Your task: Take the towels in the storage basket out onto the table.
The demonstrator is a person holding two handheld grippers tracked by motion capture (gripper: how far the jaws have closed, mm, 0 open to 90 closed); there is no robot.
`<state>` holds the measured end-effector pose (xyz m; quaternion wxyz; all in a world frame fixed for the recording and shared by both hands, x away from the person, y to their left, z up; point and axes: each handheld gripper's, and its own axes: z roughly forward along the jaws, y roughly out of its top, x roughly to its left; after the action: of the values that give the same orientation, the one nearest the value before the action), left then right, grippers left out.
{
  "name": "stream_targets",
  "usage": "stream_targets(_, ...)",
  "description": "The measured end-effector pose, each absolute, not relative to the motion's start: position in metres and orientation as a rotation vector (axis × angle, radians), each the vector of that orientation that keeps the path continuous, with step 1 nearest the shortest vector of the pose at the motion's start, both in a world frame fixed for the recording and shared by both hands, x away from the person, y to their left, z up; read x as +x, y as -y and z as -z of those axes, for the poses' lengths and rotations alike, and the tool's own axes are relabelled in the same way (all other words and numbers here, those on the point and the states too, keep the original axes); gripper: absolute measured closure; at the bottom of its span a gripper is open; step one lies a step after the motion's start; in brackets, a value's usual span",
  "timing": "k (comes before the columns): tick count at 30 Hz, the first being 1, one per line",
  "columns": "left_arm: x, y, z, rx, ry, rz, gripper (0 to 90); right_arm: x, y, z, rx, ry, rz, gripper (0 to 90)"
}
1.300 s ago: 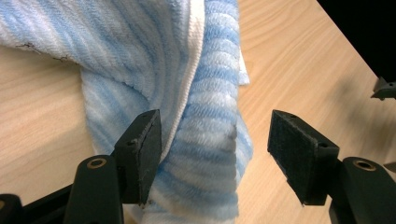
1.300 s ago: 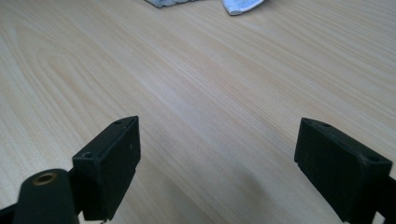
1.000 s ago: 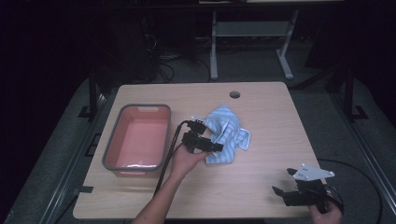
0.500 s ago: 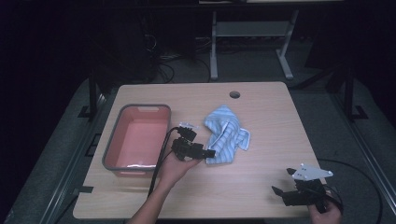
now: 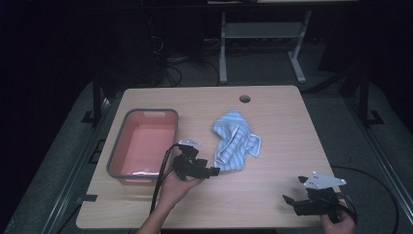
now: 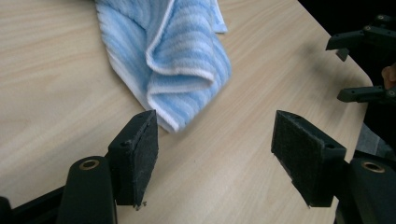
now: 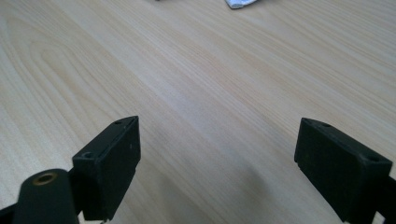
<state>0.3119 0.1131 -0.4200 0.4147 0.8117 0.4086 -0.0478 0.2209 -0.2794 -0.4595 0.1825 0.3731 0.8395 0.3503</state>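
Table (image 5: 272,195): a light wooden top with a round cable hole (image 5: 245,99) near its far edge, at about 12 o'clock.
Towel (image 5: 234,141): a crumpled blue-and-white striped cloth lay near the table's middle, slightly toward 1 o'clock.
Tub (image 5: 118,151): a pink basin with a grey rim sat at 9 o'clock, well apart from the towel.
Left gripper (image 5: 207,171): was held in the left hand (image 5: 178,187) at about 7 o'clock, between tub and towel; its jaws stood wide apart and gripped nothing, with the towel's nearest fold (image 6: 187,88) just beyond them.
Right gripper (image 5: 292,201): sat at 4 o'clock by the near edge, jaws spread wide over bare wood, empty.
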Motion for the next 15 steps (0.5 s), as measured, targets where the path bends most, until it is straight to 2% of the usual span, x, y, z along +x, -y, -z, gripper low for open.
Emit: stream_targets(15, 0.284, -0.125, 0.426, 2.033, -0.986, 0.125, 31.2, 0.219, 0.280, 0.460, 1.068, -2.361, -0.985, 13.8)
